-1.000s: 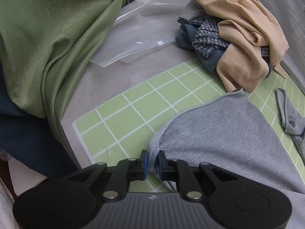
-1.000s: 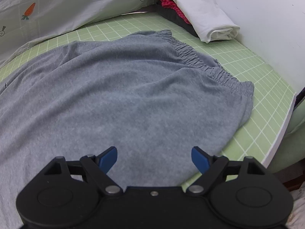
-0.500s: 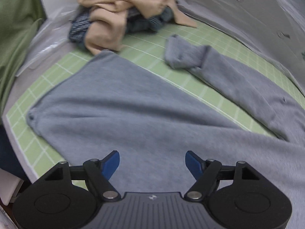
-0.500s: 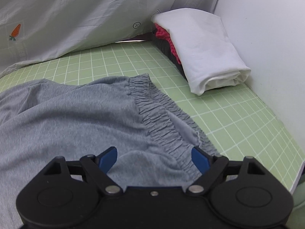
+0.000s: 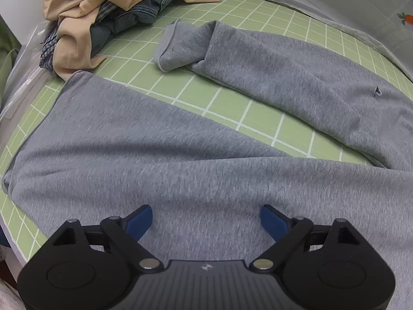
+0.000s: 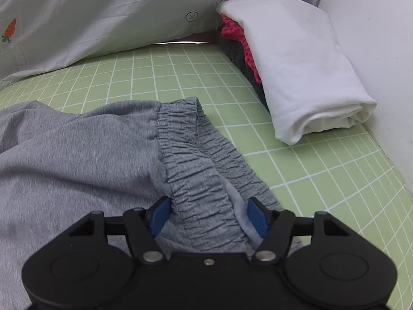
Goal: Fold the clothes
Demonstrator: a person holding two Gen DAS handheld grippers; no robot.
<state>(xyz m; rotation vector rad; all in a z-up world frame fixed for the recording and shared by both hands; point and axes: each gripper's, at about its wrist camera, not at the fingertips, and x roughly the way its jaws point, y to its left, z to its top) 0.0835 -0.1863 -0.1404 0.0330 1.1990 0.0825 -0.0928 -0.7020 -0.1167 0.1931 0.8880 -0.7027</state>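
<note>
A green cutting mat (image 5: 232,108) with a white grid covers most of the tabletop (image 5: 15,77), whose bare grey edge shows at the left in the left wrist view. A pale grey sheet (image 6: 90,18) printed with small carrots hangs along the far side of the mat, and a white wall (image 6: 382,51) closes off the right side.

The grey sweatpants (image 5: 180,155) lie spread flat across the mat, legs stretching toward the left end with one cuff (image 5: 178,46) folded back on itself, and the elastic waistband (image 6: 204,175) at the right end.

Beyond the cuffs sits a heap of unfolded clothes (image 5: 103,13): tan cloth over denim and a checked fabric. Against the wall rests a folded stack (image 6: 296,72), white on top, pink and dark pieces beneath.

The left tool (image 5: 206,219) hovers over one leg, its jaws opening wide with nothing gripped. The right tool (image 6: 209,214) straddles the gathered waistband, its jaws closing with the band between the blue pads (image 6: 160,214), not visibly pinched.
</note>
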